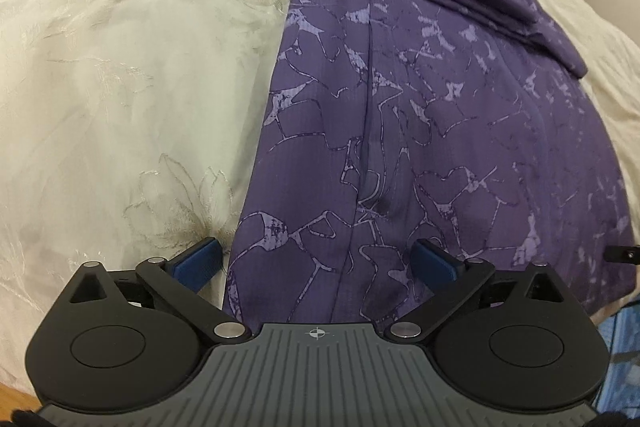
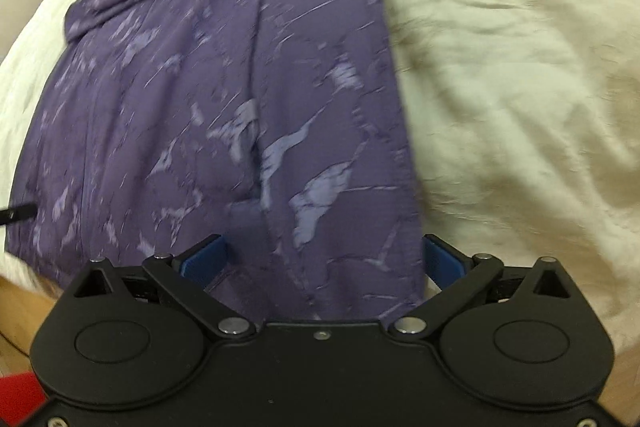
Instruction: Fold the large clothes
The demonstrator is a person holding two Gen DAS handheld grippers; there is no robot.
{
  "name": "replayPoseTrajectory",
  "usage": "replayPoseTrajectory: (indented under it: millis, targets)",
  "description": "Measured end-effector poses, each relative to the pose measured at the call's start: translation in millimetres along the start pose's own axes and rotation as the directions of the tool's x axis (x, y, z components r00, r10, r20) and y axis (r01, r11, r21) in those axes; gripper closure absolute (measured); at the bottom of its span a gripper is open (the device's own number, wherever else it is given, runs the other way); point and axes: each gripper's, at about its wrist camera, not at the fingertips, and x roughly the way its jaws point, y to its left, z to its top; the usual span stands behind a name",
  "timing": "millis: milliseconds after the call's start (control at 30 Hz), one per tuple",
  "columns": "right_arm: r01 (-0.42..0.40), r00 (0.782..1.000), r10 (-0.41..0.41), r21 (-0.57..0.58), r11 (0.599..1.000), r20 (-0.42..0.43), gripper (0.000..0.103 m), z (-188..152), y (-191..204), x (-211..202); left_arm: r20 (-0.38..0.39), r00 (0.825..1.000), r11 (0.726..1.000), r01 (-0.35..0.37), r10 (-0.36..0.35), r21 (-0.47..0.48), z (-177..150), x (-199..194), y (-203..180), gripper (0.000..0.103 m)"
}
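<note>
Both our claws stand spread wide and pinch nothing. We hold the left claw (image 1: 316,259) over the near left edge of the purple patterned garment (image 1: 420,99), which lies stretched on the cream bedspread (image 1: 120,47), with a folded part at the far end. Our right claw (image 2: 322,253) hovers above its near right edge.

Matt woven purple garment (image 1: 420,115) on cream embroidered bedspread (image 1: 120,67)

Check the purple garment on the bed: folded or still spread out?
Partly folded: the purple garment lies in a long flat strip on the cream bedcover, its far end bunched and doubled over; the near end lies flat.
</note>
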Motion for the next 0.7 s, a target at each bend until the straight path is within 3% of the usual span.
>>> replayPoseTrajectory:
  millis: [433, 467, 500, 567, 600, 633, 667, 700]
  targets:
    - [-0.054, 0.998, 0.054, 0.029, 0.998, -0.008, 0.003, -8.8, -1.6, 4.4, -0.047, 0.998, 0.999, -0.034, 0.033, -0.019, 6.5, 3.7, -4.6, 0.002]
    - [-0.056, 0.998, 0.056, 0.032, 0.998, -0.007, 0.007, -9.8, -2.6, 2.7, -0.039, 0.999, 0.999, -0.034, 0.033, -0.015, 5.4, 2.1, -5.4, 0.01]
    - [-0.053, 0.999, 0.053, 0.031, 0.998, -0.005, 0.018, -9.1, -7.8, -1.9, -0.029, 0.999, 0.999, -0.031, 0.031, -0.011, 3.7, -0.6, -5.4, 0.015]
    - [-0.065, 0.998, 0.065, 0.026, 0.998, 0.006, 0.04, -12.6, -11.6, -11.8, -0.007, 1.0, 1.0, -0.015, 0.015, -0.01, 2.1, -6.4, -6.8, 0.044]
    - [-0.078, 0.997, 0.078, 0.027, 0.997, 0.011, 0.055, -14.0, -12.9, -15.2, 0.002, 1.0, 1.0, -0.003, 0.003, -0.014, 1.0, -9.9, -7.4, 0.053]
    - [-0.092, 0.996, 0.092, 0.03, 0.995, 0.014, 0.071, -15.3, -14.2, -19.4, 0.011, 1.0, 1.0, 0.012, -0.012, -0.021, -0.1, -13.4, -7.6, 0.071]
    - [-0.099, 0.995, 0.098, 0.031, 0.995, 0.021, 0.077, -15.2, -13.4, -22.3, 0.023, 0.999, 0.999, 0.027, -0.027, -0.03, -1.6, -17.5, -7.4, 0.082]
    - [-0.109, 0.994, 0.108, 0.029, 0.994, 0.033, 0.08, -15.8, -13.7, -26.7, 0.035, 0.999, 0.998, 0.038, -0.036, -0.041, -2.8, -21.7, -7.1, 0.083]
